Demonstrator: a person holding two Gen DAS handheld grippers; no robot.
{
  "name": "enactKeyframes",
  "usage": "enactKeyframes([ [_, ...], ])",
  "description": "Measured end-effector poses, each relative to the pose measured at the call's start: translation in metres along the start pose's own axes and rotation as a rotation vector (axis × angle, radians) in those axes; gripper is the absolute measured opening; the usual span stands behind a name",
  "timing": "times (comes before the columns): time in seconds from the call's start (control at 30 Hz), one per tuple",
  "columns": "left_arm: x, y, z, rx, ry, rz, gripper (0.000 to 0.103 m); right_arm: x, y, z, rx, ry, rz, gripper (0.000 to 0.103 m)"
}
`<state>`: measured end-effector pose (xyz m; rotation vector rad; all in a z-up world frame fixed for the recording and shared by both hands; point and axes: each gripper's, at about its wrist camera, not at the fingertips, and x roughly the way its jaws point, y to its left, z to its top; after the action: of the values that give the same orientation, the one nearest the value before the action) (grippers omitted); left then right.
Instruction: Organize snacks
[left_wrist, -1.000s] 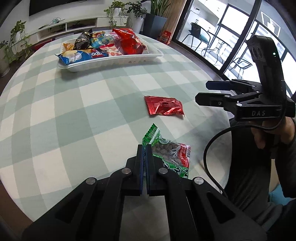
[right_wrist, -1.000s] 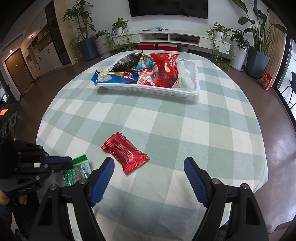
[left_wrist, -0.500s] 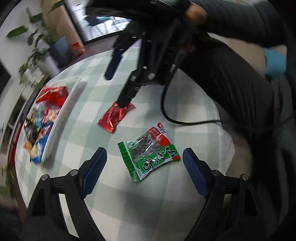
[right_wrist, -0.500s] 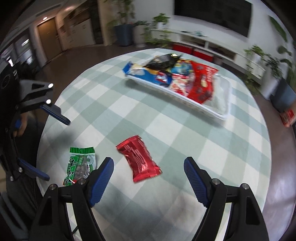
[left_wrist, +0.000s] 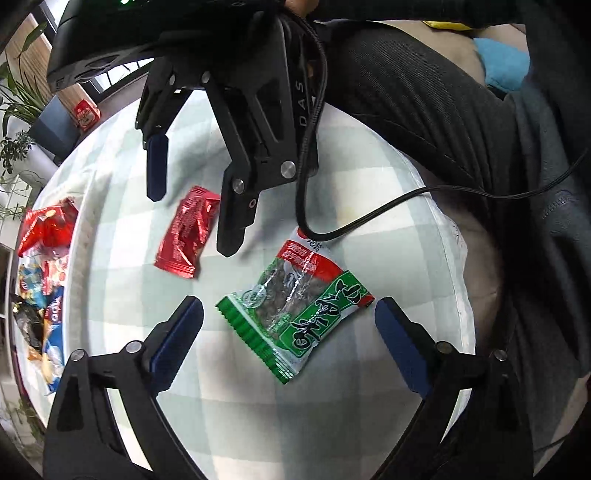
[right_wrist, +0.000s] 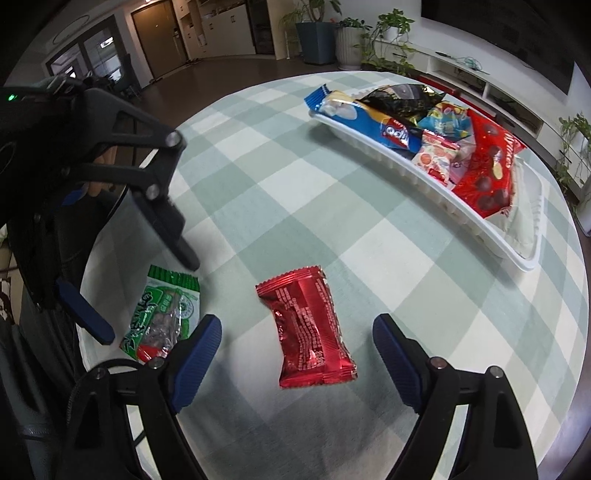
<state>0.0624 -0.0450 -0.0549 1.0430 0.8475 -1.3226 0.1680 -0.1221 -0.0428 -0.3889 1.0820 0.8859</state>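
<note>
Left tool (left_wrist: 288, 321): jaws wide and still spreading, pointed steeply down at the tabletop (left_wrist: 332, 177). The green seed packet (left_wrist: 295, 314) lies flat between the blue pads, touched by neither. It sits near the tabletop edge closest to the person, whose dark sleeve (left_wrist: 424, 96) crosses the top of the left wrist view.

Right tool (right_wrist: 297, 345): jaws also wide and opening further, angled down. The red foil snack packet (right_wrist: 308, 326) lies flat on the checked cloth between the two pads, clear of both, slightly skewed to the jaw line. In the left wrist view the same red packet (left_wrist: 188, 232) lies under the right tool (left_wrist: 194, 210), one finger just beside its edge; I cannot tell if they touch.

The two loose packets lie near each other but apart, both on the person's side of the round tabletop.

White tray (right_wrist: 491, 236): well apart from them, toward the far edge of the tabletop. It holds a blue biscuit pack (right_wrist: 365, 114), a black crisp bag (right_wrist: 402, 98), a red chocolate bag (right_wrist: 487, 166) and smaller wrapped snacks overlapping one another. The end of the tray beyond the red bag is bare.

A black cable (left_wrist: 369, 218) from the right tool loops over the tabletop edge next to the green packet
</note>
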Motion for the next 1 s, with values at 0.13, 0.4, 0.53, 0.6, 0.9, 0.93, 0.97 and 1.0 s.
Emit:
enactKeyframes([
  [0.13,0.007,-0.004,0.001,0.029,0.012,-0.026,0.095,0.011,-0.002,0.000,-0.022,0.034,-0.029,0.091],
  [0.4,0.020,0.014,0.001,0.041,0.036,-0.031,0.095,0.016,-0.001,0.000,-0.073,0.054,-0.034,0.091],
  [0.53,0.017,0.020,0.009,0.068,0.028,-0.043,0.095,0.017,-0.004,0.000,-0.087,0.048,-0.025,0.092],
  [0.6,0.019,0.021,0.010,0.082,0.049,-0.040,0.095,0.016,-0.005,0.000,-0.096,0.046,-0.024,0.092],
  [0.9,0.029,0.022,0.017,0.056,0.122,-0.103,0.081,0.011,-0.009,-0.002,-0.094,0.031,-0.030,0.079],
  [0.93,0.029,0.023,0.014,0.045,0.128,-0.109,0.079,0.011,-0.010,-0.001,-0.093,0.033,-0.029,0.078],
  [0.97,0.029,0.024,0.015,0.030,0.135,-0.110,0.079,0.010,-0.011,-0.001,-0.095,0.035,-0.030,0.076],
  [1.0,0.029,0.021,0.015,0.021,0.140,-0.105,0.079,0.010,-0.011,0.000,-0.096,0.036,-0.030,0.075],
])
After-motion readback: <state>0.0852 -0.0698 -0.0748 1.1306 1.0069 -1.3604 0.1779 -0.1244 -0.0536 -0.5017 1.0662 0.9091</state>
